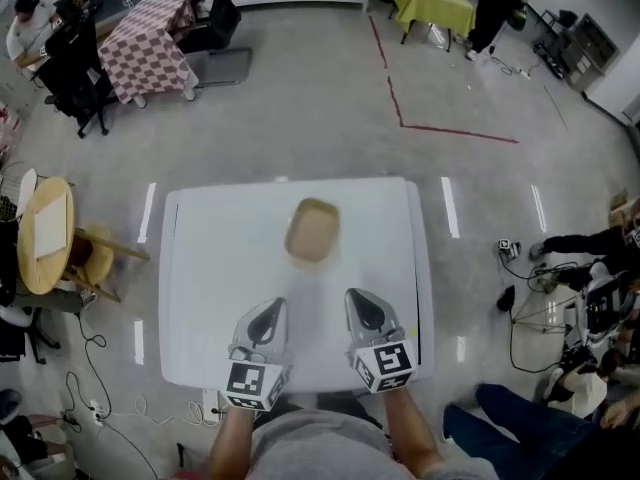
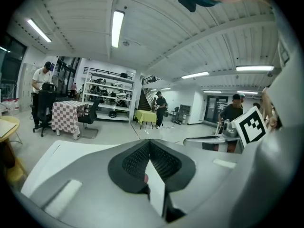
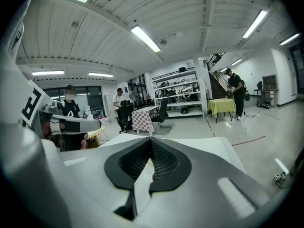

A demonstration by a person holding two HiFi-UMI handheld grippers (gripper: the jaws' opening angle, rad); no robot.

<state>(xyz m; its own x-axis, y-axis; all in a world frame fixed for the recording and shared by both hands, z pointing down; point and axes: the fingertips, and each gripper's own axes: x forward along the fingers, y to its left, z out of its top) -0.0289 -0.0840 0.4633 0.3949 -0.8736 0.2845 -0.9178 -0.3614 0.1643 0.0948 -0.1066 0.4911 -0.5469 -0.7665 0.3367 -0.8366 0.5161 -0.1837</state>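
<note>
A tan, rounded-square object (image 1: pixel 312 231), blurred, lies near the middle of the white table (image 1: pixel 200 268). My left gripper (image 1: pixel 272 306) hovers over the table's near part, jaws pressed together with nothing between them. My right gripper (image 1: pixel 358 298) sits beside it, also shut and empty. Both point toward the tan object and stop short of it. In the left gripper view the left gripper (image 2: pixel 149 141) shows its black pads (image 2: pixel 135 163) meeting. In the right gripper view the right gripper (image 3: pixel 151 140) has its black pads (image 3: pixel 164 161) closed too. The tan object is hidden in both gripper views.
A round wooden side table (image 1: pixel 45 233) stands left of the white table. Farther back are a checkered table (image 1: pixel 145 40), black office chairs (image 1: pixel 215 23) and a yellow-green table (image 1: pixel 432 0). Red tape (image 1: pixel 440 128) marks the floor. People and cables (image 1: pixel 530 318) crowd the right.
</note>
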